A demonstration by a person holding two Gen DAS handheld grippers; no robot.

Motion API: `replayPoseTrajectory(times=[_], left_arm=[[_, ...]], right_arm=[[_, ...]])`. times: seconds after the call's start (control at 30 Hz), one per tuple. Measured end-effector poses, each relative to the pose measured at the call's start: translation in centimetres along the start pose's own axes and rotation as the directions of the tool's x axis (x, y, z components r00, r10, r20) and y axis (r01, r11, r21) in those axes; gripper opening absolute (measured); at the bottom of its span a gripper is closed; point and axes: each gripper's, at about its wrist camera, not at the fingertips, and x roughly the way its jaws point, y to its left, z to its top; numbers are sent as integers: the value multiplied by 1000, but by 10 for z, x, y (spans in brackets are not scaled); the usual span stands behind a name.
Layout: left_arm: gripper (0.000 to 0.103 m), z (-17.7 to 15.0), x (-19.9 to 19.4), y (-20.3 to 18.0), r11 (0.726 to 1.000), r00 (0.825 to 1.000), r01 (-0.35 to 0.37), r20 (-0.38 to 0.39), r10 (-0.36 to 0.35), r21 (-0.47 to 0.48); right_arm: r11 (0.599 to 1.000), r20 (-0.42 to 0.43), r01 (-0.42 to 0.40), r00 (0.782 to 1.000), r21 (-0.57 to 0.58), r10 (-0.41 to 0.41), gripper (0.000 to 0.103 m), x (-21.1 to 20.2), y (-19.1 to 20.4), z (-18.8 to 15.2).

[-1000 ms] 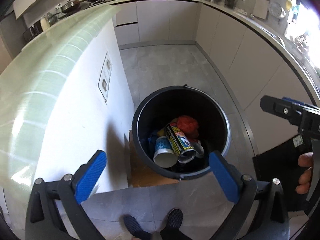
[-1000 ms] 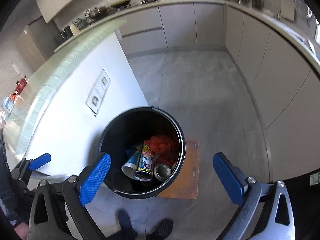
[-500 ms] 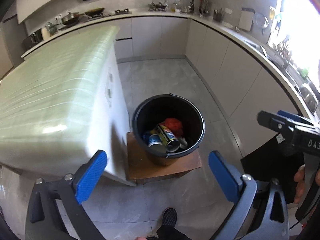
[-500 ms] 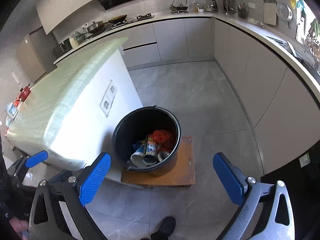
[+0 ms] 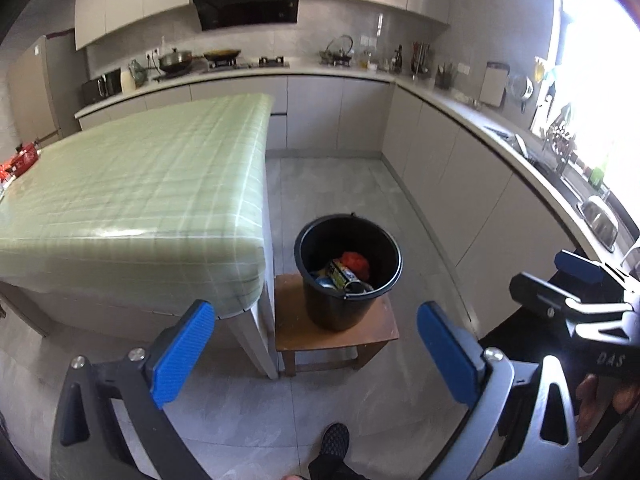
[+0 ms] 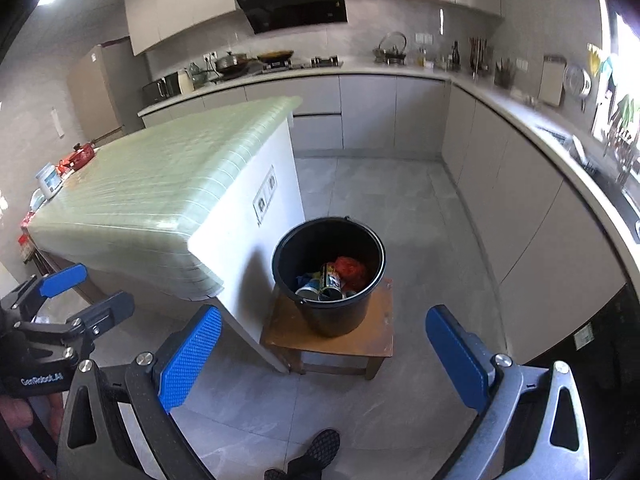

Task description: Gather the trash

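The left hand-held gripper [image 5: 316, 348] and the right hand-held gripper [image 6: 326, 350] both stand wide apart and hold nothing. The black bucket [image 6: 362, 312] sits on a small wooden stool [image 6: 376, 338], just beside the end of the desk [image 5: 132, 200] with the green checked cloth. Inside the bucket lie a tin can [image 6: 330, 276], a red crumpled thing [image 6: 352, 268] and more trash, partly hidden by the rim. Far-off trash on the desk [image 6: 78, 158] is too small to name.

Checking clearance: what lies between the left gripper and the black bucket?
Only bare grey floor tiles and the front of the wooden stool bearing the black bucket; the left gripper is open and empty, per the left wrist view.
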Motion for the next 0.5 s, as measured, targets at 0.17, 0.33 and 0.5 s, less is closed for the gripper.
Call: replayPoseTrajectory(times=[0.17, 0.33, 0.5], left_arm=[[102, 3, -11, 4, 1000, 999, 11, 40, -10, -11], [102, 12, -15, -1, 1000, 996, 21, 82, -22, 13], [102, 16, -13, -4, 999, 995, 25, 92, -27, 21]], right_arm=[[999, 62, 43, 997, -11, -43, 103, -32, 9, -4], [998, 88, 55, 995, 6, -55, 103, -41, 1, 2], [998, 109, 57, 992, 5, -58, 103, -44, 4, 8]])
